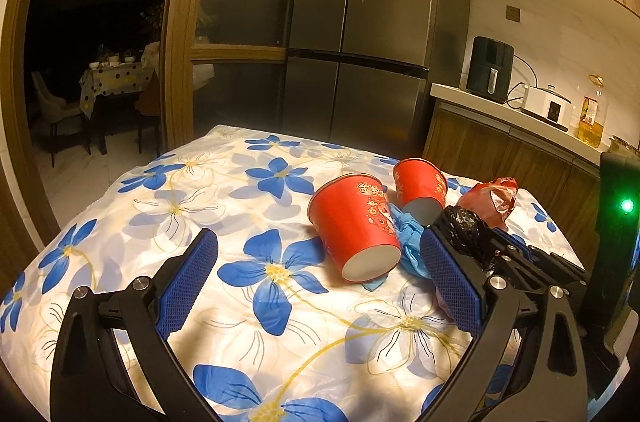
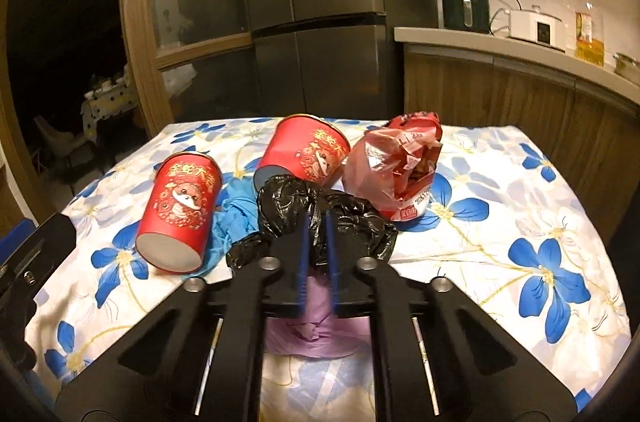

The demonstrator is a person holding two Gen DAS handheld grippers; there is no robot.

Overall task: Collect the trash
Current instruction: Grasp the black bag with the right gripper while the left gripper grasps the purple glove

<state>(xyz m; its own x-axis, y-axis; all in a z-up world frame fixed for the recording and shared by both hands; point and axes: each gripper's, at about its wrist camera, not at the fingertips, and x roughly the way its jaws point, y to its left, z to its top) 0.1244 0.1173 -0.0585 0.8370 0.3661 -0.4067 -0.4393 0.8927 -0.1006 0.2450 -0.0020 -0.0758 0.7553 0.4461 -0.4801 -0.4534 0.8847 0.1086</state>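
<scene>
The black bag (image 2: 320,214) and right tongs (image 2: 318,222) hide most of the purple bag (image 2: 320,338).

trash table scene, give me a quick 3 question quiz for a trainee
1. True or false: both red paper cups, the near one and the far one, lie on their sides on the floral tablecloth.
2. Multiple choice: the right gripper is A) open above a cup, B) shut on the black plastic bag, C) shut on the red snack bag.
3. Fill in: the left gripper is ____, with nothing between its fingers.

Key: 1 true; 2 B; 3 open
</scene>
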